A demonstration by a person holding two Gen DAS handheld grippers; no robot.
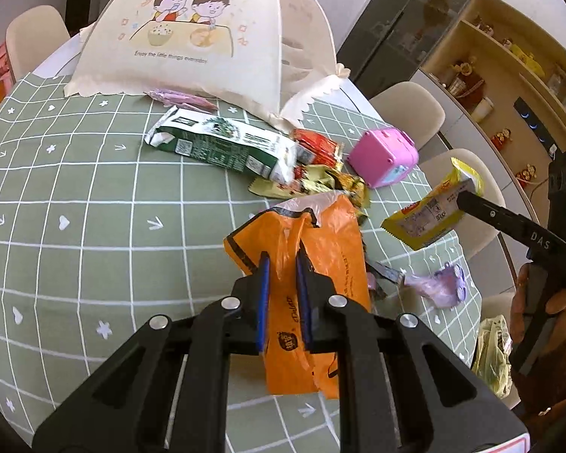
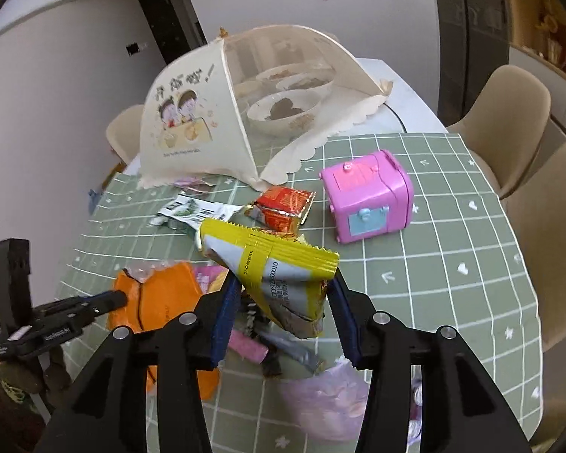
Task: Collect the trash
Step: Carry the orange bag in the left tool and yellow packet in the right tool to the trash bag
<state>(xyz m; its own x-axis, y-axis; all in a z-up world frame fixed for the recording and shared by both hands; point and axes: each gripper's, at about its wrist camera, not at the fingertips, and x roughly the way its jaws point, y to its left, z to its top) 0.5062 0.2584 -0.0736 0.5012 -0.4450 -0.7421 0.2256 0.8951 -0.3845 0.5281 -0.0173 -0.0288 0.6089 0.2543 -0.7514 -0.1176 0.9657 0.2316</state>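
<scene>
My left gripper is shut on the rim of an orange plastic bag that lies on the green checked tablecloth. My right gripper is shut on a yellow and silver snack wrapper and holds it above the table to the right of the bag; the wrapper also shows in the left wrist view. A green and white wrapper, red wrappers and crumpled yellow wrappers lie beyond the bag. A purple bag lies under my right gripper.
A pink toy box stands right of the wrappers. A cream mesh food cover over bowls stands at the far end. Beige chairs line the right side. A yellow-green bag hangs off the table's right edge.
</scene>
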